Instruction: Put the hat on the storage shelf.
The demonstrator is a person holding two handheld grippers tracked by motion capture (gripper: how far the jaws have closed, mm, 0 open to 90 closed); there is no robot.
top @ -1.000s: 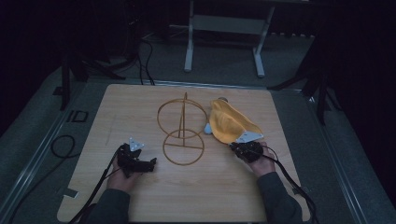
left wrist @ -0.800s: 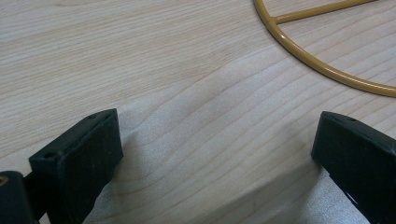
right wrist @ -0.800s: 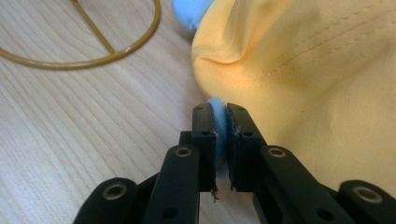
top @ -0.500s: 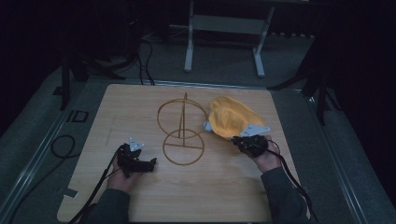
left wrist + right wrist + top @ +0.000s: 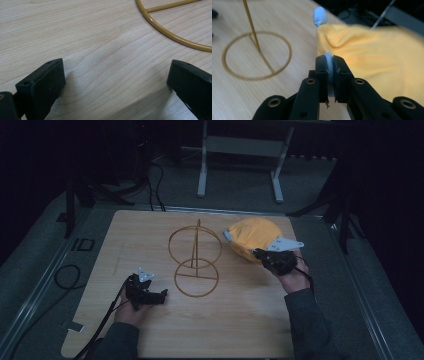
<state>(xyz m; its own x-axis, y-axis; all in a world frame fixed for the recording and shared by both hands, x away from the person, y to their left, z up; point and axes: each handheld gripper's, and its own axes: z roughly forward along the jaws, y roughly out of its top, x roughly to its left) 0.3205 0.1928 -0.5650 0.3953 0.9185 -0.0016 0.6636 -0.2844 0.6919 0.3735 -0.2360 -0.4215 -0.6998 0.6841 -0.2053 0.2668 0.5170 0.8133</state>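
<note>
Raised: right tongs (image 5: 256, 253) clamped on yellow cap (image 5: 252, 235) | left tongs (image 5: 162, 295) wide, unmoved

A yellow cloth cap (image 5: 252, 237) with a pale blue brim (image 5: 328, 72) is being held raised at the brim. Its crown is bulging near a gold wire stand (image 5: 195, 260).

Dim lab or studio: wooden board (image 5: 150, 235) on carpet floor (image 5: 45, 245), stand legs (image 5: 202, 175), loose cables (image 5: 67, 275).

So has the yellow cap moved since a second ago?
Yes. The yellow cap, pinched by the right hand-held gripper, has shifted toward the table's far edge in the high view and looks lifted, fuller and rounder, beside the unmoved wire stand.
</note>
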